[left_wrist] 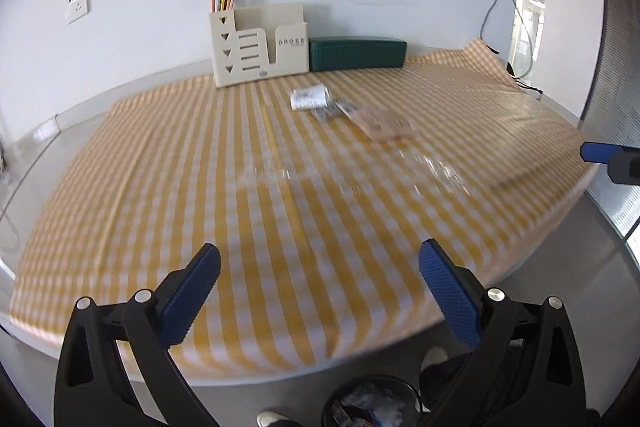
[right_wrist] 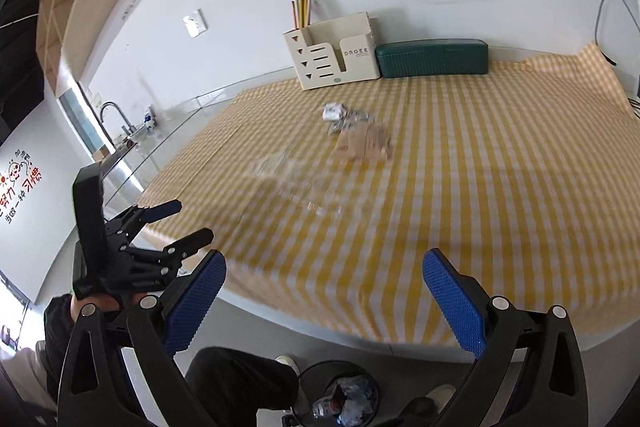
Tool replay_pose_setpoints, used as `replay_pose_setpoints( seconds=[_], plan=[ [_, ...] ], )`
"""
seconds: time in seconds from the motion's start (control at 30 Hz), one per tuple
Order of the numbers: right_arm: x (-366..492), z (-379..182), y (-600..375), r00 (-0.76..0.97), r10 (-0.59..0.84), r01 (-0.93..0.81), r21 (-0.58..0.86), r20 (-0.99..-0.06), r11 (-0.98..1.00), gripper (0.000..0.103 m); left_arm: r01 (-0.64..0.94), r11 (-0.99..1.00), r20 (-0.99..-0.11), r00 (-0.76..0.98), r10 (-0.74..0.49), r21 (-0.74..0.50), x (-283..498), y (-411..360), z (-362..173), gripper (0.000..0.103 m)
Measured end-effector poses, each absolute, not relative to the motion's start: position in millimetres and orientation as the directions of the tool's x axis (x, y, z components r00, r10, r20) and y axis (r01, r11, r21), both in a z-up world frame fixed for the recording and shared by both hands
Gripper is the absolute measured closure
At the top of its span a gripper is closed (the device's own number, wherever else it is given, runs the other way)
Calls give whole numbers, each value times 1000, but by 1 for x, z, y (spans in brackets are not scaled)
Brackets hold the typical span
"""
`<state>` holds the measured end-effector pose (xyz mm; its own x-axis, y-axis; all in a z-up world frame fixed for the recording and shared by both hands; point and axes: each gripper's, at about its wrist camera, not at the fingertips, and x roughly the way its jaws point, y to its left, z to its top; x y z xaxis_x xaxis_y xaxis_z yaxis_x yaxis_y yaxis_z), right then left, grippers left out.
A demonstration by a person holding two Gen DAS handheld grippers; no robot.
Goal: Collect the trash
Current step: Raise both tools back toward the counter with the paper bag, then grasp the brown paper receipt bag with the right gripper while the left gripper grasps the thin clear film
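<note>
Both grippers are hanging spread wide and carrying nothing: left gripper [left_wrist: 320, 263] over the near table edge, right gripper [right_wrist: 324, 267] likewise, its blue pads [right_wrist: 456, 303] well apart. Trash is sitting mid-table on the yellow checked tablecloth [left_wrist: 160, 187]: a white crumpled wrapper [left_wrist: 309, 98], a small grey foil scrap [left_wrist: 332, 111] just beside it, a flat brown cardboard piece [left_wrist: 380, 125] touching that, and a clear plastic film [left_wrist: 436, 173] nearer the front, smeared by motion blur. The waste bin [right_wrist: 346, 393] is standing on the floor below the table edge, by the person's shoes, already holding some rubbish. Risks, as I'm judging them: the clear film is barely showing against the cloth, so a grasp is likely missing it or pinching the tablecloth instead and dragging everything. The flat cardboard is lying flush, so pads are probably sliding over it rather than getting under an edge. The light wrapper could be getting knocked toward the beige desk organizer [left_wrist: 260, 43] or the green case [left_wrist: 358, 53]. With the two tools working close together, they may be colliding. Dropping from table height could be missing the bin's narrow mouth.
</note>
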<state>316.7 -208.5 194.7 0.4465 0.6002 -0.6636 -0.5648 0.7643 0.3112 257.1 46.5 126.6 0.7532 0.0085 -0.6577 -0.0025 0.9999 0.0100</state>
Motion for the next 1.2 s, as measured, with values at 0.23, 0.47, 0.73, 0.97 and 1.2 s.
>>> replay_pose_setpoints(
  seconds=[0.23, 0.47, 0.73, 0.97, 1.2],
  plan=[
    [392, 191, -165, 415, 556, -544, 293, -720, 786, 4, -3, 999, -673, 739, 33, 45, 309, 59, 132, 4],
    [454, 169, -127, 357, 514, -526, 287, -780, 800, 4, 13, 998, -708, 706, 34, 60, 347, 70, 122, 4],
    [511, 142, -87, 325, 452, -522, 241, -830, 818, 4, 60, 996, -746, 665, 7, 62, 375, 66, 106, 4],
    [543, 106, -66, 293, 410, -489, 233, -864, 840, 4, 69, 997, -775, 631, -11, 42, 393, 71, 89, 4],
    [541, 93, -52, 302, 379, -526, 179, -875, 831, 9, 63, 998, -782, 623, -27, 15, 399, 79, 84, 16]
  ],
)
